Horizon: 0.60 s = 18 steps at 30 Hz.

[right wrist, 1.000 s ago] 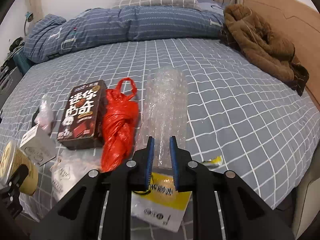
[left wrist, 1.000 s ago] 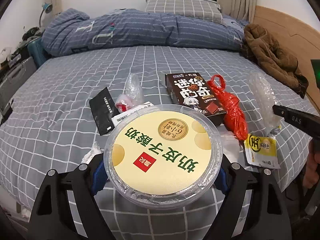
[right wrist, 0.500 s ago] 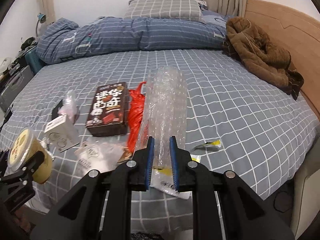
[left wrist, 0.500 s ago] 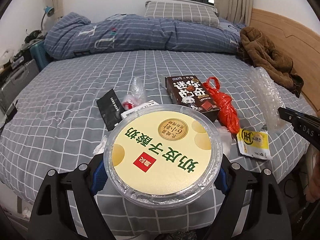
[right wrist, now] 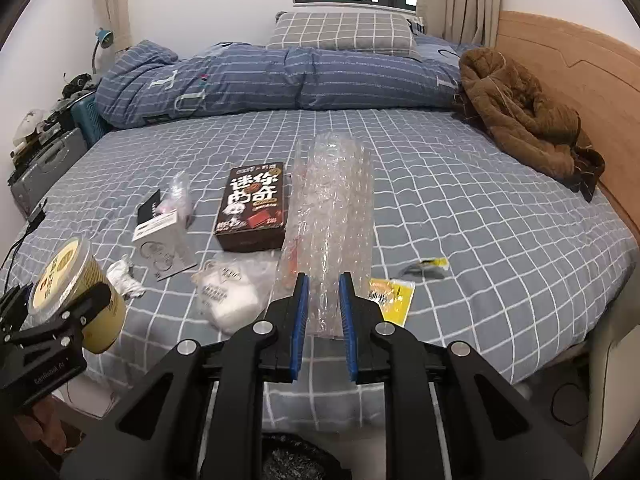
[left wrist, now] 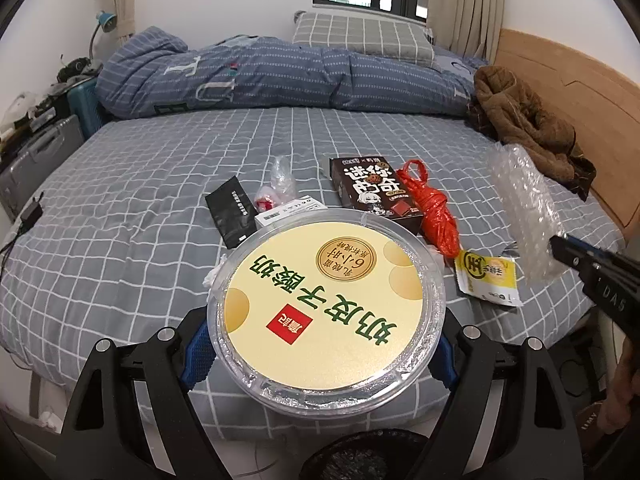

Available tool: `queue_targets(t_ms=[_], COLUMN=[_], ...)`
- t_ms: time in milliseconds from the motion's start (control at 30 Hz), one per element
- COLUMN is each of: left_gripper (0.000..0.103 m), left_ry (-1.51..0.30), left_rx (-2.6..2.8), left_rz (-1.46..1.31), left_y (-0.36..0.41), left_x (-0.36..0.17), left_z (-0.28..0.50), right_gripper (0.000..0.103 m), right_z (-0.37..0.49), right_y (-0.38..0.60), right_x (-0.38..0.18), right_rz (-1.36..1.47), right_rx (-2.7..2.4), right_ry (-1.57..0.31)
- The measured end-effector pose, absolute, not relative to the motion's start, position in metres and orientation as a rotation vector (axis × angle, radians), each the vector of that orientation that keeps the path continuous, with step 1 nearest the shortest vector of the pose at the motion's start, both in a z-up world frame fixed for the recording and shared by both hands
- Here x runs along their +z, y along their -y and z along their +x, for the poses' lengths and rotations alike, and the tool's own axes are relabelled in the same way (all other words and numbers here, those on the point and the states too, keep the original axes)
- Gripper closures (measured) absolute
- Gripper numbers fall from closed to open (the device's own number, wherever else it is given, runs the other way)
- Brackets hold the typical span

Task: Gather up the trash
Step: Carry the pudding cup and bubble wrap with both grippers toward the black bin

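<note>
The left tool [left wrist: 320, 354] grips a round yogurt tub [left wrist: 326, 312] between its blue pads, the sealed yellow lid facing the camera, so what the tub holds cannot be seen. The right tool [right wrist: 323, 320] is clamped on a roll of bubble wrap [right wrist: 334, 216], which stands up and away from its tips above the bed [right wrist: 480, 216]. Directly below both tools, at the bottom edge of each view, sits a dark round opening, possibly a bin [right wrist: 294, 460] with a black liner; the view is too cut off to be sure. Just beyond the right tool's tips a yellow sachet [right wrist: 390, 300] lies on the checked sheet, with a clear bag of white material [right wrist: 230, 292] to their left and a small torn wrapper [right wrist: 424, 268] to their right. Farther out lie a white card [right wrist: 162, 248], a black packet [left wrist: 231, 212], a dark snack box [right wrist: 254, 208], closed, and a red plastic bag [left wrist: 434, 216] beside it. Beyond these, a blue quilt [right wrist: 280, 76], a grey pillow [right wrist: 340, 32] and a brown coat [right wrist: 524, 120] lie at the far end.
</note>
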<state>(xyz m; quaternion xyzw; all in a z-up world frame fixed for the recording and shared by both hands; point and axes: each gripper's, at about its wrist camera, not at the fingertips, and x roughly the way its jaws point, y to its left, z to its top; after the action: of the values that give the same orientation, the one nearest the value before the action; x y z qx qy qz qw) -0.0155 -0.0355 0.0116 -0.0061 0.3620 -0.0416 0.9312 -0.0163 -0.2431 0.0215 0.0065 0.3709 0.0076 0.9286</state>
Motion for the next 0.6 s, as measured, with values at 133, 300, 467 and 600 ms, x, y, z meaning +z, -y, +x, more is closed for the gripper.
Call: queue_targets(t_ms=[133, 300, 467, 600], left_gripper=[0.022, 0.022, 0.022, 0.022], left_ry=[-0.726, -0.728, -0.73, -0.739], left_rx=[-0.085, -0.081, -0.072, -0.054], left_rz=[-0.022, -0.042, -0.063, -0.067], left_y=[0.029, 0.019, 0.012, 0.008], left_x=[0.019, 0.019, 0.016, 0.012], left_z=[-0.033, -0.058, -0.085, -0.106], right_gripper=[0.088, 0.088, 0.088, 0.088], right_z=[-0.033, -0.058, -0.081, -0.104], right_y=[0.239, 0.23, 0.221, 0.216], right_x=[0.023, 0.02, 0.014, 0.007], right_rz=[0.013, -0.004, -0.01, -0.011], right_rx=[0.034, 0.065, 0.086, 0.104], right_ry=[-0.759, -0.762, -0.776, -0.793])
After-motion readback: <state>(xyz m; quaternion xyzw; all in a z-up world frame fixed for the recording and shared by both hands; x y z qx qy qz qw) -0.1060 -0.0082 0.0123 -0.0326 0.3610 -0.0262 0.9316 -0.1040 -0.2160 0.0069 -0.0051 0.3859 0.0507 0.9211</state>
